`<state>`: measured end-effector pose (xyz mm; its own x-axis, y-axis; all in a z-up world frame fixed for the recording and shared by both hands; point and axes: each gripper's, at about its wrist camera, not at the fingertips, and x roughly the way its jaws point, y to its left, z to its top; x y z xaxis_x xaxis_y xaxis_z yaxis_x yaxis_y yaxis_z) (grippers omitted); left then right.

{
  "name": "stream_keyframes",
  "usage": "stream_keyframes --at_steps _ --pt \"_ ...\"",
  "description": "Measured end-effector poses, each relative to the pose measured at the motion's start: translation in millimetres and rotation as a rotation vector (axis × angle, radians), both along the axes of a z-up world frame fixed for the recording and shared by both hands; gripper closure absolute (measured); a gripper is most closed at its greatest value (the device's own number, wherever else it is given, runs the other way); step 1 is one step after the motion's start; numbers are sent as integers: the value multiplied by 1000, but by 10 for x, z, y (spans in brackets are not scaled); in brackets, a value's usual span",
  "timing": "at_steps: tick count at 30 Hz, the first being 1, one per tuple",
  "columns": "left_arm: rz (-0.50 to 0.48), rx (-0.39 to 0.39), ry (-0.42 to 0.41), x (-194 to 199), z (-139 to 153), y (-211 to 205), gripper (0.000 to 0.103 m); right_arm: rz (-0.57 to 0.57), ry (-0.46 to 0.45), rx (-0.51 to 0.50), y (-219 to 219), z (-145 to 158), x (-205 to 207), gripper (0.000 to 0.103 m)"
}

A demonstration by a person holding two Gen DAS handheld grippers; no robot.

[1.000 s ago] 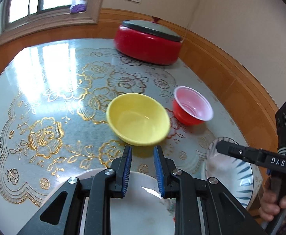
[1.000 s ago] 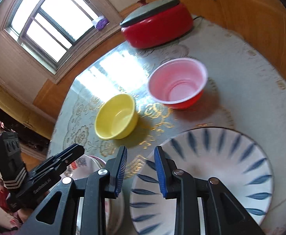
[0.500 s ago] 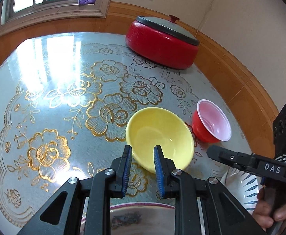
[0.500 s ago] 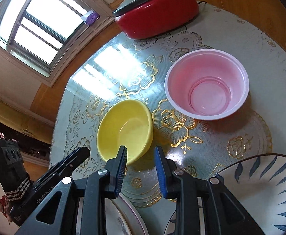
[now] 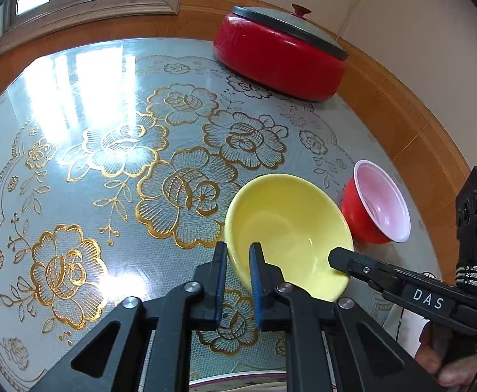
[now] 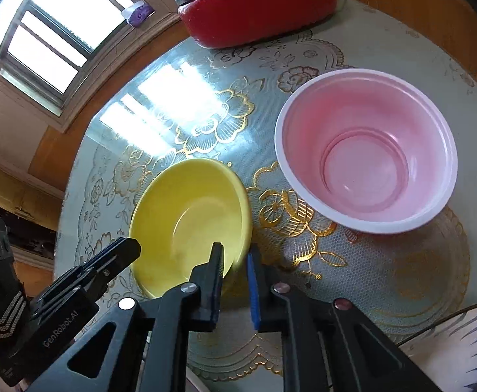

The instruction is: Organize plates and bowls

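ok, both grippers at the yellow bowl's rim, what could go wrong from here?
Both grippers' jaws have just been closing, with the yellow bowl rim between them.
The left gripper and right gripper pinch only thin rim at separate spots; uneven lifting could tilt the bowl or slip it free.
The red bowl stands close beside it; a sideways swing might knock it.

black left gripper – blue-padded jaws, silver screws, right gripper alike

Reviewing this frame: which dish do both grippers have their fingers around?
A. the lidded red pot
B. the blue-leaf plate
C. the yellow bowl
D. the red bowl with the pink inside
C: the left gripper straddles the rim of the yellow bowl, and the right gripper straddles its opposite rim.
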<state>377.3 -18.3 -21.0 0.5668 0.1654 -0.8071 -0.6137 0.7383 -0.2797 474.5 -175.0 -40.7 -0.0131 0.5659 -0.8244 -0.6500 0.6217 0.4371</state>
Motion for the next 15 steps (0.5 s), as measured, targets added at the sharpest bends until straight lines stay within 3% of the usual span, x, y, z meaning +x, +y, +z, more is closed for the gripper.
stream_keyframes --at_steps 4,15 --pt "2 -27 33 59 -110 47 89 22 -22 7 13 50 -12 93" --pt "-37 67 -13 -76 119 -236 89 24 -43 44 -165 201 -71 93"
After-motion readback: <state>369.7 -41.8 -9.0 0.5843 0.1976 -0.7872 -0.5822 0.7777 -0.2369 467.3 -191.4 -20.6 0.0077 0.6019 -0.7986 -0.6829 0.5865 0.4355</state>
